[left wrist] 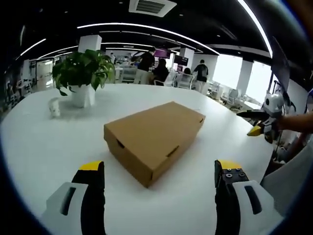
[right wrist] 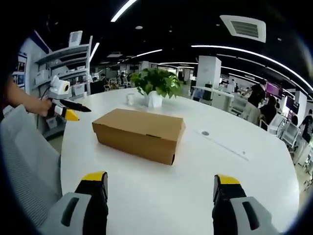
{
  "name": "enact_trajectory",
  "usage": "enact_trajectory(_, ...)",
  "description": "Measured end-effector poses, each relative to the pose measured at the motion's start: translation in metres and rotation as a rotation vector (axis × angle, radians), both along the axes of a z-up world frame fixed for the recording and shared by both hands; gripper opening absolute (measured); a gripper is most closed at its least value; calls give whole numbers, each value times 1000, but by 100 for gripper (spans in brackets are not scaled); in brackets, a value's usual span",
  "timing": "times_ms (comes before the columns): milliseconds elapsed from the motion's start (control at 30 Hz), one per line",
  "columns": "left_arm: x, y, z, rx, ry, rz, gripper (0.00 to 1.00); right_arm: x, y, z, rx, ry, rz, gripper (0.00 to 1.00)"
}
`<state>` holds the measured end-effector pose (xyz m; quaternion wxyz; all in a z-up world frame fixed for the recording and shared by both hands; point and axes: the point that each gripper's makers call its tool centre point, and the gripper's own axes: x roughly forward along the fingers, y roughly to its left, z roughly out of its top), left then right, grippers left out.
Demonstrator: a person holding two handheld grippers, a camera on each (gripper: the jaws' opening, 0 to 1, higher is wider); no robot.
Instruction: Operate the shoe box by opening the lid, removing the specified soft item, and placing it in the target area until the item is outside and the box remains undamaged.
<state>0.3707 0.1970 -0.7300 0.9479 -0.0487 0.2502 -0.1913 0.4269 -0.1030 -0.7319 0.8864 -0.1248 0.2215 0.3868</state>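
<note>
Left gripper (left wrist: 159, 171) & right gripper (right wrist: 161, 183) both w/ fingers wide apart, nothing held, closed shoe box (left wrist: 154, 137) on white table (left wrist: 39, 142) just ahead betw. fingertips, potted plant (left wrist: 83, 73) beyond.

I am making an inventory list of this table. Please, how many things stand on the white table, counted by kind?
Cardboard shoe box, lid shut: 1
Potted plant in a white pot: 1
Small white cup beside the plant: 1
Total: 3
Both hand-held grippers, left and right, are open above the white table and are not counted.
</note>
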Motion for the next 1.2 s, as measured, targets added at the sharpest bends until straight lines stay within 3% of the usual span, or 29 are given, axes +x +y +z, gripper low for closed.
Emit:
enact_trajectory(500,24,-1,-16,46,21,2,95,41,22,-20,-26,-5,64,82)
enact_trajectory(967,42,5,-38,87,102,9,92,74,48,-29,-58,4,117,74)
enact_trajectory(1200,44,3,-38,100,115,13,90,87,65,-31,-66,6,154,69)
